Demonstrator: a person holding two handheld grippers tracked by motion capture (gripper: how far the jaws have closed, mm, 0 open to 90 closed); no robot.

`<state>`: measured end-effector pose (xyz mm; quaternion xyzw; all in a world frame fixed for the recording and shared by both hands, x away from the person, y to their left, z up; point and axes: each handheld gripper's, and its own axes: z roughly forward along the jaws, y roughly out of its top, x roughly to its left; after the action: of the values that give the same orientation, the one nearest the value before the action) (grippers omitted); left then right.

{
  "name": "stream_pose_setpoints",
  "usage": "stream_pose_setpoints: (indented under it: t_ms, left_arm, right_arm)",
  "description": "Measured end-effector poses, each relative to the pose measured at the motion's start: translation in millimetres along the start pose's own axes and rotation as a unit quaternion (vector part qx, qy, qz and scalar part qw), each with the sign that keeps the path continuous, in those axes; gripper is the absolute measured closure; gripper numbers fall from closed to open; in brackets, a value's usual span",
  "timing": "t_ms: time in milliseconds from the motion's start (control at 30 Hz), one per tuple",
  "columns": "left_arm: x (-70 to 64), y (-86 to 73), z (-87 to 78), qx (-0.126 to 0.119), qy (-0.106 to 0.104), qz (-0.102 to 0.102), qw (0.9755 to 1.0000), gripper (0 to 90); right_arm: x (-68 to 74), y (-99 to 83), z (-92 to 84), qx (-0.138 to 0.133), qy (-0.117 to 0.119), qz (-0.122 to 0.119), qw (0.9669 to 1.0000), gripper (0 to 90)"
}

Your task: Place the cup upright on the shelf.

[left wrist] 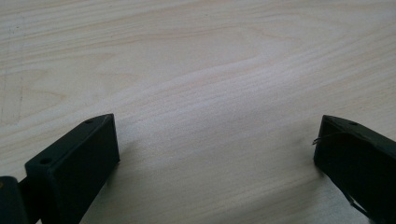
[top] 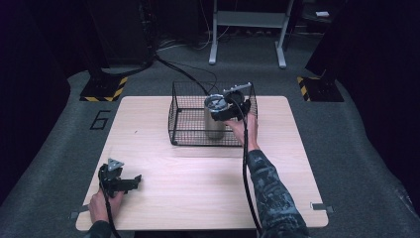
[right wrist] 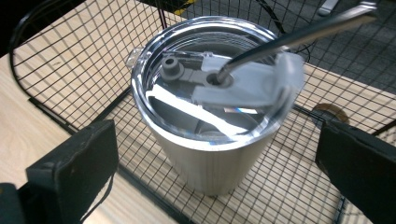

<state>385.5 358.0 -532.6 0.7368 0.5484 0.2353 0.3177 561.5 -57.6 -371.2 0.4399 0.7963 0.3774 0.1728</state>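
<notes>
A brushed stainless-steel tumbler with a clear plastic lid (top: pixel 214 119) stands upright inside a black wire-mesh basket (top: pixel 185 124) at the far middle of the pale wooden surface (top: pixel 198 173). The right gripper (top: pixel 224 115) hangs just beside the tumbler's top, on its right, held over the basket's near wall by the person's right hand (top: pixel 246 128). Its jaws stand wide apart, one to each side of the tumbler, and grip nothing.

The right gripper view brings out what the high view leaves too small to read: a metal straw (right wrist: pixel 299 32) slants out through a hole in the lid, beside a small grey stopper (right wrist: pixel 171 68), and the basket's mesh floor lies under the tumbler.

The left gripper (top: pixel 132 182) lies low near the surface's near left corner, well apart from the basket, in the left hand (top: pixel 101 203). Its own view shows its jaws spread over bare wood grain.

Beyond the surface lie grey carpet, black cables and yellow-and-black striped stand feet (top: pixel 105 89).
</notes>
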Motion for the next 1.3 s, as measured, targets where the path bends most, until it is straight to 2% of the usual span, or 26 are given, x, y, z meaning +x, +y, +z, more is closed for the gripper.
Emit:
stream_pose_setpoints:
  t_ms: [233,267,300,433,500,533,633,667,733,967,1167,1200,1300]
  left_arm:
    - [0.0,0.0,0.0,0.0,0.0,0.0,1.0,0.0]
    - [0.0,0.0,0.0,0.0,0.0,0.0,1.0,0.0]
    - [0.0,0.0,0.0,0.0,0.0,0.0,1.0,0.0]
    - [0.0,0.0,0.0,0.0,0.0,0.0,1.0,0.0]
    - [0.0,0.0,0.0,0.0,0.0,0.0,1.0,0.0]
    - [0.0,0.0,0.0,0.0,0.0,0.0,1.0,0.0]
    - [0.0,0.0,0.0,0.0,0.0,0.0,1.0,0.0]
    - [0.0,0.0,0.0,0.0,0.0,0.0,1.0,0.0]
    - [0.0,0.0,0.0,0.0,0.0,0.0,1.0,0.0]
    - [0.5,0.1,-0.1,0.001,0.001,0.003,1.0,0.0]
    - [0.5,0.1,-0.1,0.001,0.0,0.004,1.0,0.0]
    - [0.5,0.1,-0.1,0.001,0.0,0.004,1.0,0.0]
    - [0.5,0.1,-0.1,0.001,0.001,0.003,1.0,0.0]
  right_arm:
    - [1.6,-8.5,-35.7,-0.01,0.004,-0.01,0.9999,0.0]
    - [1.6,-8.5,-35.7,-0.01,0.004,-0.01,0.9999,0.0]
    - [2.0,-12.4,-45.7,-0.016,0.005,-0.015,0.9997,0.0]
    - [3.1,-22.0,-66.8,-0.02,0.006,-0.021,0.9996,0.0]
    - [3.7,-26.8,-75.1,-0.023,0.003,-0.023,0.9995,0.0]
    - [2.9,-29.6,-79.5,-0.025,0.003,-0.032,0.9992,0.0]
    - [2.8,-40.1,-93.6,-0.03,-0.001,-0.034,0.999,0.0]
    - [2.8,-40.1,-93.6,-0.03,-0.001,-0.034,0.999,0.0]
    - [1.8,-51.0,-105.6,-0.033,-0.005,-0.037,0.9988,0.0]
    - [-2.4,-82.1,-127.5,-0.04,-0.018,-0.032,0.9985,0.0]
    - [-8.8,-112.0,-137.7,-0.04,-0.032,-0.02,0.9985,0.0]
    - [-8.8,-112.0,-137.7,-0.04,-0.032,-0.02,0.9985,0.0]
    - [-13.7,-134.8,-139.8,-0.036,-0.039,-0.008,0.9986,0.0]
